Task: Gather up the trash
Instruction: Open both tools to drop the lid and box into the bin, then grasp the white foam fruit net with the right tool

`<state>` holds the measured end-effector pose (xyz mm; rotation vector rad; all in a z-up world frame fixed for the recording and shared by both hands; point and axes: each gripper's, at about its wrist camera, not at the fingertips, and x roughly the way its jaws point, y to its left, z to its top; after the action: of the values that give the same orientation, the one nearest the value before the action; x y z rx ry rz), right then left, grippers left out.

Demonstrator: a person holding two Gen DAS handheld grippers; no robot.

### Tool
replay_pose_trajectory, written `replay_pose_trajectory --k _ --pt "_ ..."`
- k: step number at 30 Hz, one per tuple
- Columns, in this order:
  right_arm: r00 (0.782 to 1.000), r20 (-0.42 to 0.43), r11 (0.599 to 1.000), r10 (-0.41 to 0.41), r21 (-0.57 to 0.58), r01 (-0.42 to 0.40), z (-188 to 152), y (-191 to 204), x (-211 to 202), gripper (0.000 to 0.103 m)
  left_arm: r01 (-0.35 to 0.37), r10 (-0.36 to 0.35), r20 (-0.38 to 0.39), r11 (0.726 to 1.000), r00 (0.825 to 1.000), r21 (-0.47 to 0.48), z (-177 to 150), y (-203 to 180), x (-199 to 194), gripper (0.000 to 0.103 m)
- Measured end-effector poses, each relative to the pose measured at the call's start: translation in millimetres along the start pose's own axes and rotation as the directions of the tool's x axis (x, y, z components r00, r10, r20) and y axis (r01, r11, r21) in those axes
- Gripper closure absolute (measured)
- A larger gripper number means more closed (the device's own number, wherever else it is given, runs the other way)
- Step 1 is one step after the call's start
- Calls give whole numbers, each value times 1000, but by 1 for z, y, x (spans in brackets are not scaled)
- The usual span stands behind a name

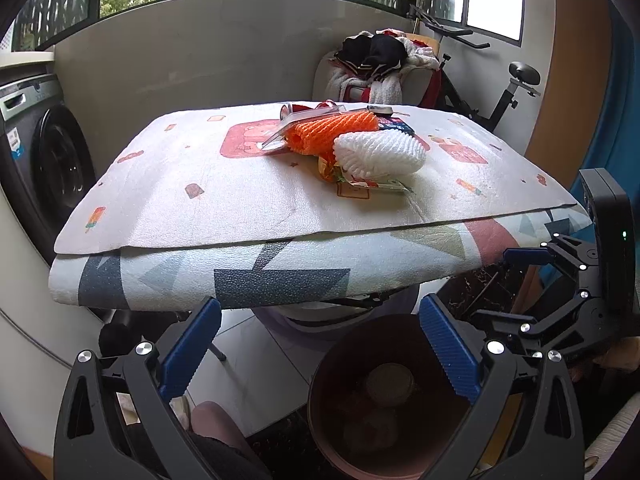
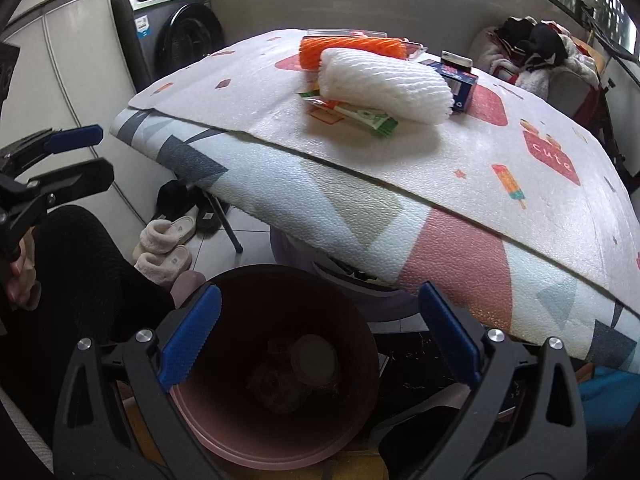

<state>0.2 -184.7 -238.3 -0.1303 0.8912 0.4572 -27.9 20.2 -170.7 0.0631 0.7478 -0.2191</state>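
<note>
Nearest, the left tool [image 1: 318, 346] and the right tool [image 2: 318, 334] both hung empty, blue pads spread apart, above the round pink plastic bin [image 2: 276, 446] on the floor, rubbish already inside. Beyond, on the foam-matted worktop [image 1: 224, 200], sat the pile: a white foam fruit net [image 2: 384, 84], an orange foam net [image 1: 334, 130], a flat crinkly wrapper [image 2: 356, 114]. The white net looked feather-light and squashy; best pinched mid-body, I'd say.

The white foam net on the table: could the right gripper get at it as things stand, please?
Probably yes. The right gripper is open and empty, the white foam net lies on top of the pile, and nothing stands between them; it must rise from over the bin.
</note>
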Motion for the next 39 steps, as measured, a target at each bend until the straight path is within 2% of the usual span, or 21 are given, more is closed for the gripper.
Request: replay_pose_trajectory --k 7,17,23,26,29,31,35,39 --pt "1000 11 993 -5 118 4 1 -21 -1 6 -2 2 -7 1000 1000 -1 0 0 2 6" --pt "996 47 989 -72 132 65 1 -25 -6 6 -8 8 -5 1000 1000 8 -1 1 2 6" --pt "992 47 982 -121 148 113 2 -29 -9 6 -59 59 5 998 998 14 1 -1 -1 6" --pt "993 54 981 -104 168 94 4 -35 -11 6 -60 60 0 998 998 6 3 1 0 6" --pt "995 71 982 -65 184 51 11 -43 -13 6 -111 111 -9 994 994 8 10 3 5 6" --pt "996 74 983 -58 181 44 19 -46 -12 6 -97 97 -25 995 995 -1 17 7 10 6" --pt "994 102 982 -27 190 7 43 -56 -10 6 -104 104 -1 995 995 -7 35 13 11 6" --pt "991 135 979 -4 204 -23 73 -61 -5 6 -65 65 3 996 998 -59 54 25 14 6"
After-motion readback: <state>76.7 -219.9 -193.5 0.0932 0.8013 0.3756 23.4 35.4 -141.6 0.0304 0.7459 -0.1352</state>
